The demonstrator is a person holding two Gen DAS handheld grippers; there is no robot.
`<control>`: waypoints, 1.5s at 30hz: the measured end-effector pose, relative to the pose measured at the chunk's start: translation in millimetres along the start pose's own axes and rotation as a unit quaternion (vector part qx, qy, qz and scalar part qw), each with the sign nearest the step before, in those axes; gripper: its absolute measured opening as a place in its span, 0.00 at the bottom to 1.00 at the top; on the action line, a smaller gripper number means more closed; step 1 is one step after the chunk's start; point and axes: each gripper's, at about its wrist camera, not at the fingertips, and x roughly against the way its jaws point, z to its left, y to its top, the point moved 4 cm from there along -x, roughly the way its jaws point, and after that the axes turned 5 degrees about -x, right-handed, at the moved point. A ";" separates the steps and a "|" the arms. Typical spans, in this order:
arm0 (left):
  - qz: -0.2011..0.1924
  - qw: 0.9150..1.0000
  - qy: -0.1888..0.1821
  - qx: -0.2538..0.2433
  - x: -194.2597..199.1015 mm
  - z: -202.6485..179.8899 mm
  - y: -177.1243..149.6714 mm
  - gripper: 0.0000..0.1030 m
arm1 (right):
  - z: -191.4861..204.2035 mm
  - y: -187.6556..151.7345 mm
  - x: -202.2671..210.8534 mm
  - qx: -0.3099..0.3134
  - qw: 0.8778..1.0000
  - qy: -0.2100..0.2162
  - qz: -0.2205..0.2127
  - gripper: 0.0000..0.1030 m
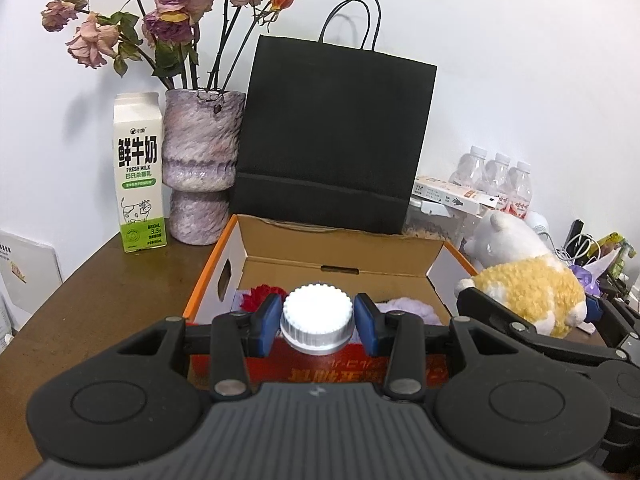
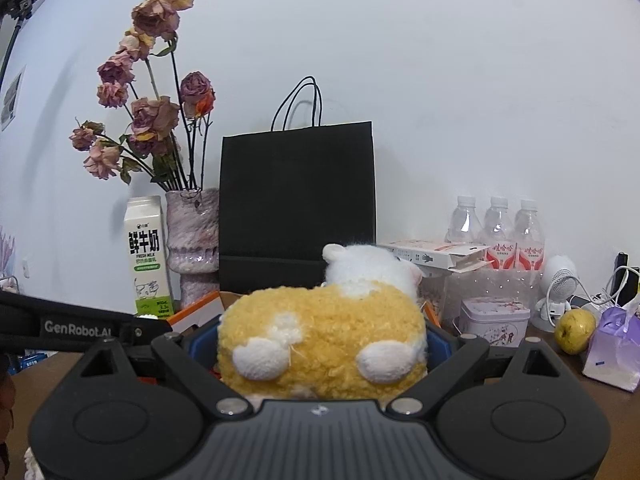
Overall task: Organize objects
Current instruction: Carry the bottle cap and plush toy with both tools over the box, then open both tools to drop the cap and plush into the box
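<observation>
Left hand-held gripper (image 1: 316, 322) clamps the bottle (image 1: 317, 326) by its cap, so it hangs upright before the box (image 1: 340, 258). Right hand-held gripper (image 2: 320, 344) clamps wide on the plush (image 2: 322, 338), just right of the box, ready for loading.

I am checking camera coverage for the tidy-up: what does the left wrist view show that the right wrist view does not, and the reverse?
Left wrist only: the white ribbed bottle cap between the left tool's blue pads, and the inside of the open cardboard box.

Right wrist only: a yellow-green pear, a pale floral tin and a round white speaker.

Both: the black paper bag, the green-and-white milk carton and the yellow-and-white plush toy.
</observation>
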 end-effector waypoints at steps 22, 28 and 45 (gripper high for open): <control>-0.016 1.000 0.009 0.015 -42.6 3.5 30.3 0.40 | -17.3 14.1 -51.1 -0.006 1.000 -0.003 0.005 0.92; -0.014 1.000 0.013 0.019 -55.6 7.4 33.5 0.40 | -20.4 15.3 -67.4 -0.002 1.000 -0.005 0.009 0.92; 0.001 1.000 0.027 0.009 -91.3 16.5 33.9 0.40 | -26.6 8.0 -108.7 0.008 0.999 -0.003 0.040 0.92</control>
